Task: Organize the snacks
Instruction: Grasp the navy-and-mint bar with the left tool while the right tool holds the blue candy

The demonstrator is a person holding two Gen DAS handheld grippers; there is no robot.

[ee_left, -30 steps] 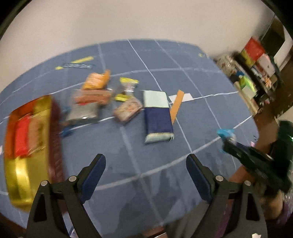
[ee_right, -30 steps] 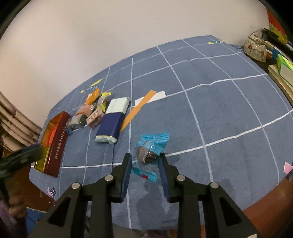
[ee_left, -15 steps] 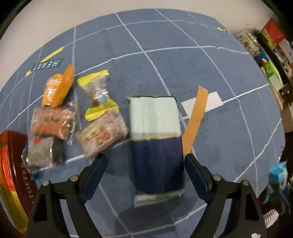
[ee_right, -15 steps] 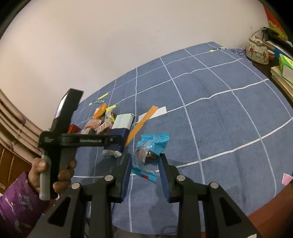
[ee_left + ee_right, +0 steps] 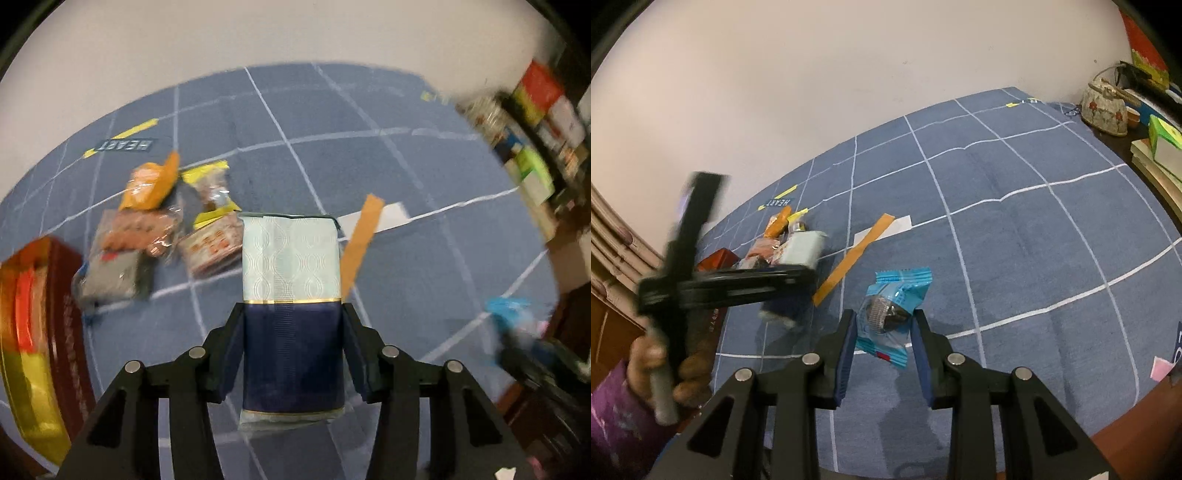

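My left gripper (image 5: 291, 328) is shut on a navy and pale green snack pack (image 5: 291, 295), its pads against the pack's navy end. The pack also shows in the right wrist view (image 5: 801, 254), held off the cloth. My right gripper (image 5: 884, 332) is shut on a blue-wrapped chocolate snack (image 5: 892, 314) above the blue grid tablecloth (image 5: 1015, 258). A cluster of small snack packets (image 5: 159, 221) lies left of the pack: orange, yellow, red-printed and grey ones.
A red and gold toffee tin (image 5: 33, 332) sits at the left edge. An orange paper strip (image 5: 360, 236) and a white slip (image 5: 388, 216) lie right of the pack. Shelves with boxes (image 5: 535, 122) stand at the right. A floral teapot (image 5: 1104, 107) sits beyond the table.
My left gripper came down onto the navy and green pack, closed on it and lifted it. My right gripper has kept hold of the blue-wrapped snack and stayed about in place.
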